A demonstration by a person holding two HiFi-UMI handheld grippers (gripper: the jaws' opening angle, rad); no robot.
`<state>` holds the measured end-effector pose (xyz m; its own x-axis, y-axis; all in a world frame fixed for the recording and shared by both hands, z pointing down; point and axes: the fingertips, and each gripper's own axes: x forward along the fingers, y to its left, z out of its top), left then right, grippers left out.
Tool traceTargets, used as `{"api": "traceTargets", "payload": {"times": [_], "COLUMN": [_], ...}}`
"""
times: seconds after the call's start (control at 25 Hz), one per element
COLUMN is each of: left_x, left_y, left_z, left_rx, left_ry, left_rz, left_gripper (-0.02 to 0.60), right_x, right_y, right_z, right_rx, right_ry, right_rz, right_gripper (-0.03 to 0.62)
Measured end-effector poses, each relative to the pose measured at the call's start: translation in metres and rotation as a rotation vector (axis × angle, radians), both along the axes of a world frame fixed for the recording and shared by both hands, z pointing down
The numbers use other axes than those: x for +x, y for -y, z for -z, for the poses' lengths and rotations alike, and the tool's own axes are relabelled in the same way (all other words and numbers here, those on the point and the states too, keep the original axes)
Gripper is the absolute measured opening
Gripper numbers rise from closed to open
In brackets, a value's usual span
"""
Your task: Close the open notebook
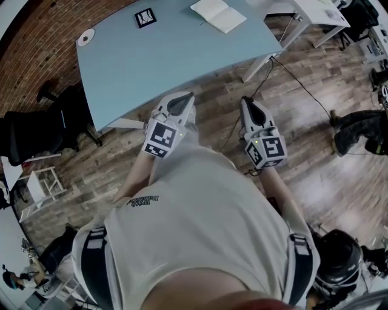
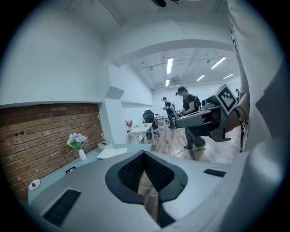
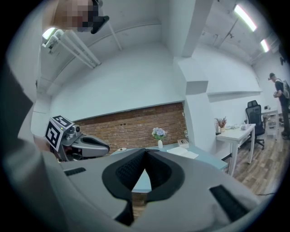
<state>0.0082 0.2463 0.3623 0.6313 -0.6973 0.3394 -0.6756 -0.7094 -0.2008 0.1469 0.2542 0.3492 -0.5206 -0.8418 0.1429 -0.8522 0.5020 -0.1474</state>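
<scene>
The open notebook (image 1: 218,15) lies with white pages up at the far side of the light blue table (image 1: 157,66). It also shows small in the left gripper view (image 2: 112,152) and the right gripper view (image 3: 183,153). My left gripper (image 1: 182,97) and right gripper (image 1: 247,102) hang side by side over the wooden floor, short of the table's near edge and far from the notebook. Both are shut with nothing in them; the left gripper's (image 2: 145,153) and the right gripper's (image 3: 145,151) tips meet in their own views. Each sees the other: right gripper (image 2: 199,118), left gripper (image 3: 86,146).
On the table stand a vase of flowers (image 3: 159,134), a small white box (image 3: 183,143), a square marker tag (image 1: 145,17) and a white disc (image 1: 86,37). A white desk (image 1: 315,12) is to the right, a black chair (image 1: 36,136) to the left. People (image 2: 189,115) stand behind.
</scene>
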Motion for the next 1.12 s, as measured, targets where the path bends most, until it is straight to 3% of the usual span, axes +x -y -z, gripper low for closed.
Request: {"api": "traceTargets", "payload": {"times": [0.28, 0.6, 1.12], "left_x": [-0.004, -0.010, -0.048], "left_y": [0.052, 0.121, 0.234], "left_z": [-0.003, -0.008, -0.009], "left_rx": [0.000, -0.022, -0.052], "left_ry": [-0.008, -0.007, -0.019], "left_rz": [-0.003, -0.011, 0.013], "left_gripper": [0.009, 0.009, 0.009], "right_x": [-0.003, -0.004, -0.032], "right_y": [0.044, 0.108, 0.229], "right_z": [0.004, -0.007, -0.009], "right_rx": [0.025, -0.022, -0.048], "right_ry": [-0.032, -0.030, -0.052], "right_rz": [-0.004, -0.028, -0.034], "right_gripper": [0.003, 0.003, 0.003]}}
